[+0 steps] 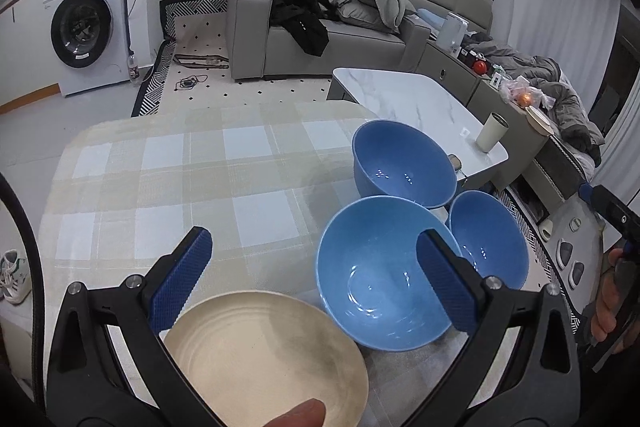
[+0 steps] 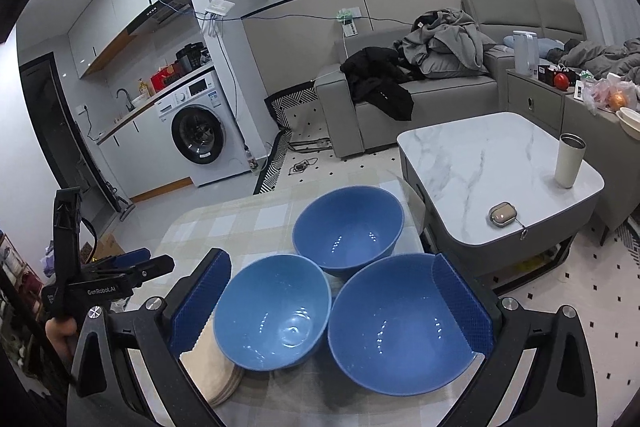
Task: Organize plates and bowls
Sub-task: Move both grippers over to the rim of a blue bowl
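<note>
On the checked bench (image 1: 160, 179) we found the work only partly done. At the lower left of the left wrist view sat a stack of cream plates (image 1: 264, 355), already gathered into one pile; its ribbed edges showed at the lower left of the right wrist view. To its right, three blue bowls stood separately in a tight cluster, rims close or touching: the near bowl (image 1: 380, 275) just beside the plates, the far bowl (image 1: 404, 163) behind it, and the right bowl (image 1: 492, 239) toward the bench edge. None was nested in another, so we judged that stacking the bowls remained.

All three bowls stood upright, mouths up. Being round, they had no long axis; the plates lay flat.

Our left tool (image 1: 316, 271) hung released over the plates and near bowl, jaws wide apart, grasping nothing. Our right tool (image 2: 340, 291) likewise stood released, its jaws spread either side of the two nearer bowls, above them, apparently not touching.
</note>
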The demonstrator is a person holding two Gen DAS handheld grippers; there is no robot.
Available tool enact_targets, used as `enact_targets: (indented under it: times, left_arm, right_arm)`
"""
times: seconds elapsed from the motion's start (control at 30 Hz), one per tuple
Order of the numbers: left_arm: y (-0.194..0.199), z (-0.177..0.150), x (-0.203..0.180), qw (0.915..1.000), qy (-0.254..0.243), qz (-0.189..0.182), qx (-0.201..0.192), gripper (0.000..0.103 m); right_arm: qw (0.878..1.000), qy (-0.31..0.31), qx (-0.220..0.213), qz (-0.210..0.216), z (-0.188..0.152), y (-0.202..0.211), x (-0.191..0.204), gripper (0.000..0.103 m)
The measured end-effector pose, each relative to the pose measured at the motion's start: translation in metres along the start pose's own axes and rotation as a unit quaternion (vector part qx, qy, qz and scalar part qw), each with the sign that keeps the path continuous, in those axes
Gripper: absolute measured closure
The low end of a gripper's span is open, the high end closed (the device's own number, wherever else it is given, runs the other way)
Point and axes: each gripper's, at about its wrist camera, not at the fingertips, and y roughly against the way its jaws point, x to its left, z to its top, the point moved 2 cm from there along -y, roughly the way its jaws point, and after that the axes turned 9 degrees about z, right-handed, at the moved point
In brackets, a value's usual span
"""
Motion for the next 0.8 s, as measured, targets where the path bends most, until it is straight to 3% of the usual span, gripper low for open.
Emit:
enact_targets:
  times: [0.8]
  left_arm:
    - [-0.114, 0.054, -0.043, 0.9987, -0.029, 0.005, 0.042, 0.001]
  right_arm:
    - [0.998, -0.032, 0.043, -0.026, 0.023, -0.082, -0.073, 0.001]
